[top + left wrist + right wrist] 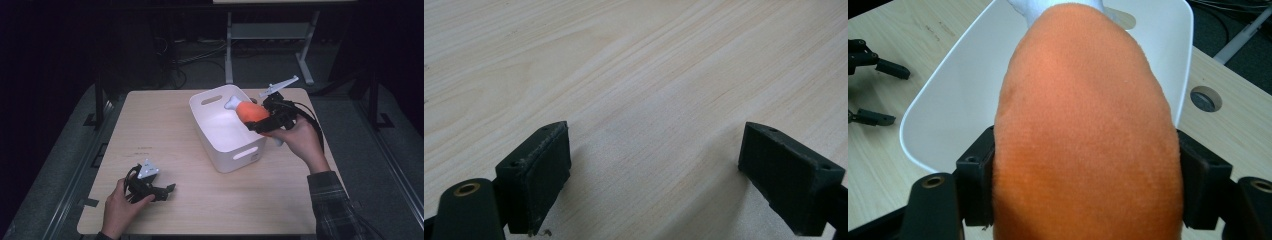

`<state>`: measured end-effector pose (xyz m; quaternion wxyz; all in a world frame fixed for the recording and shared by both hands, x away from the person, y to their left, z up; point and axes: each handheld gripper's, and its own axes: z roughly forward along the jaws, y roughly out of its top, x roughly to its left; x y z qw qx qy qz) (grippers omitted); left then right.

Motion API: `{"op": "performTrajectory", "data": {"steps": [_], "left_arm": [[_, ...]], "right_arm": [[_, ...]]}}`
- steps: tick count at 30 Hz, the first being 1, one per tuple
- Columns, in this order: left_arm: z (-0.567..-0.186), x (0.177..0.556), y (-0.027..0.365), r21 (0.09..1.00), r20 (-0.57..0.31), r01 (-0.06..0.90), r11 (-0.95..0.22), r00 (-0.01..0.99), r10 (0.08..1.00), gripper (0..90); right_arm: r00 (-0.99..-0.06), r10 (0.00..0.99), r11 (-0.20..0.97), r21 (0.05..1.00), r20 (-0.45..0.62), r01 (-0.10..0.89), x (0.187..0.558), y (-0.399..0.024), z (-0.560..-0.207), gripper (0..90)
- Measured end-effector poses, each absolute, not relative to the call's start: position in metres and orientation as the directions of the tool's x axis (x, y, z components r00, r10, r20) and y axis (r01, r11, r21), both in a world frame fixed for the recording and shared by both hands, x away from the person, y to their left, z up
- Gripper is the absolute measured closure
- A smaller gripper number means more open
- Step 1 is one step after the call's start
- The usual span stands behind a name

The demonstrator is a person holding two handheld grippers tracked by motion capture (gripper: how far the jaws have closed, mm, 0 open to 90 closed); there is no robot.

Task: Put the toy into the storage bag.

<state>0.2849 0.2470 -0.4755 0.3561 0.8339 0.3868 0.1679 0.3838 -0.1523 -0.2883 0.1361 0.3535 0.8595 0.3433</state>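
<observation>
High view first: the right tongs [261, 123] are clenched on an orange plush toy [252, 112], holding it in the air at the near right rim of a white bin [227, 150], so the toy hangs partly over the bin's hollow and partly over its edge. Judging from that, the pick-up looks done and the carry is close to its end; what is left is to bring the toy fully over the opening, lower it and let go, and the bin, as far as its visible floor shows, has nothing in it yet. Right gripper view shows the toy [1083, 130] squeezed between the two black pads, bulging past them on both sides, with the bin [948, 115] lying straight ahead of the tongs and below the toy. The toy is a soft, fuzzy, egg-shaped body of even orange, with a small white end pointing away from the tongs toward the bin's far wall; it looks like a plush drumstick, though I cannot be sure. The left tongs [167, 189] rest low on the counter [165, 125], well apart from the bin, and the left gripper view shows them [654, 170] released, pads wide with only bare wood grain between them.
</observation>
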Motion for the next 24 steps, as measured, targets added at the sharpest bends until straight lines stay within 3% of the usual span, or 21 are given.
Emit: {"op": "performTrajectory", "data": {"steps": [24], "left_arm": [[-0.475,0.285,0.247,0.721,0.008,0.525,-0.452,0.646,0.763,12.5]], "right_arm": [[-0.709,0.704,0.526,0.643,0.038,0.556,0.412,-0.087,-0.301,25.4]]}}
